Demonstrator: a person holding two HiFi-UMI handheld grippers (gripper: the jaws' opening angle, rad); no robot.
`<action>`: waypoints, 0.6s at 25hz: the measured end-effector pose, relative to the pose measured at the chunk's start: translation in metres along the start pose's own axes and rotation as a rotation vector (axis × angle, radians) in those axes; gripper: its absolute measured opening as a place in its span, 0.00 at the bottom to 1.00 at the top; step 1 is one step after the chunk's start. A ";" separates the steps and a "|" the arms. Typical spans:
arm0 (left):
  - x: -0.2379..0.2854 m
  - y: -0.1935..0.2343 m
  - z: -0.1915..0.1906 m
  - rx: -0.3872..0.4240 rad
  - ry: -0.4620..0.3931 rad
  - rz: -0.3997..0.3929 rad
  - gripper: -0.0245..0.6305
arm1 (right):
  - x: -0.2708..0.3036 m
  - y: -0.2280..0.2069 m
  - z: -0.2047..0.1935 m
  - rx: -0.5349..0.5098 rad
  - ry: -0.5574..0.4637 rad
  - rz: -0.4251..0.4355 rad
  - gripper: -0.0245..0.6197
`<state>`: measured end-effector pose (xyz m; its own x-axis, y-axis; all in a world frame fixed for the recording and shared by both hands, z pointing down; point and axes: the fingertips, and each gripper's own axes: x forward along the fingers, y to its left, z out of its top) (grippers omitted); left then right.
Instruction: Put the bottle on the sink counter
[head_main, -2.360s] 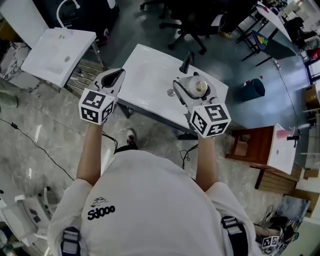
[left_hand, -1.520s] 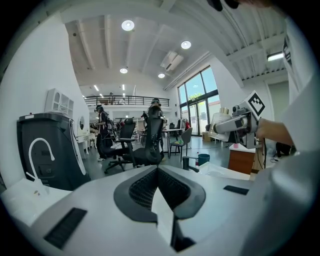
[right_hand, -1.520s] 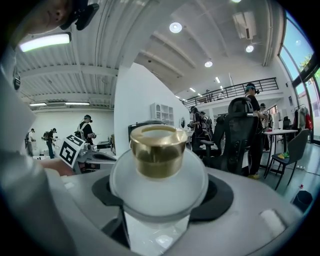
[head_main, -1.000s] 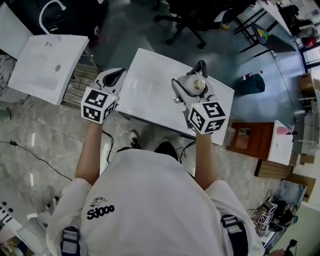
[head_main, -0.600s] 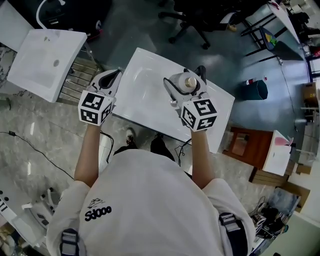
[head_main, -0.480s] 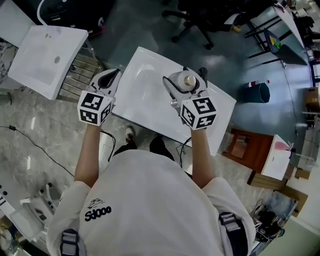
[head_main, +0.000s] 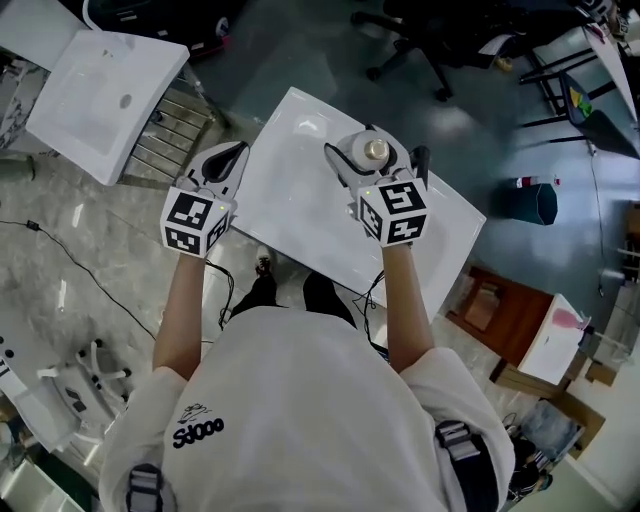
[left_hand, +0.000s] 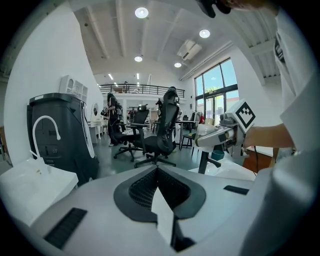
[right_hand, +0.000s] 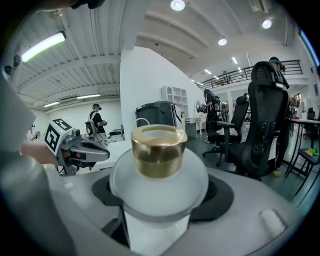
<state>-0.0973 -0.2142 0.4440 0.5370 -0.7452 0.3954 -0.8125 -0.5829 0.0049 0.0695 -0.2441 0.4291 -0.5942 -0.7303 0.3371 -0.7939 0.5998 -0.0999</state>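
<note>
Open office floor, grey concrete, ceiling lights on. A white sink counter (head_main: 300, 195) stands in front of the person, with a black faucet (head_main: 421, 160) at its far right side. A second white sink (head_main: 105, 90) sits well apart at upper left, a black office chair (head_main: 410, 50) beyond the counter, and a dark bin (head_main: 535, 200) to the right.

Right gripper (head_main: 366, 158): jaws apart by the width of the bottle (head_main: 376, 150) and clamped on its round, frosted white body. In the right gripper view the bottle (right_hand: 159, 175) stands upright between the jaws, with its gold cap (right_hand: 159, 150) on top. It is held over the far right part of the counter, just beside the faucet (contact with the counter surface cannot be judged from any view).

Left gripper (head_main: 226, 158): over the counter's left edge, well apart from the bottle. In the left gripper view its jaws (left_hand: 157, 172) meet at the tips, with nothing between them.

Each gripper shows in the other's camera: the right gripper (left_hand: 220, 135) with its marker cube, and the left gripper (right_hand: 80, 147) likewise. Both are level, side by side.
</note>
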 end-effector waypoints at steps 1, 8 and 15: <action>0.001 0.000 -0.001 -0.002 0.001 0.004 0.05 | 0.005 -0.002 -0.003 0.002 0.006 0.004 0.58; 0.008 0.002 -0.019 -0.007 0.043 0.023 0.05 | 0.037 -0.016 -0.032 0.006 0.060 0.000 0.58; 0.012 0.008 -0.034 -0.042 0.056 0.028 0.05 | 0.078 -0.032 -0.068 0.037 0.109 0.001 0.58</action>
<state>-0.1048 -0.2169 0.4800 0.5016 -0.7408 0.4469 -0.8362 -0.5475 0.0310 0.0575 -0.2979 0.5218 -0.5789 -0.6885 0.4369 -0.7988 0.5864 -0.1344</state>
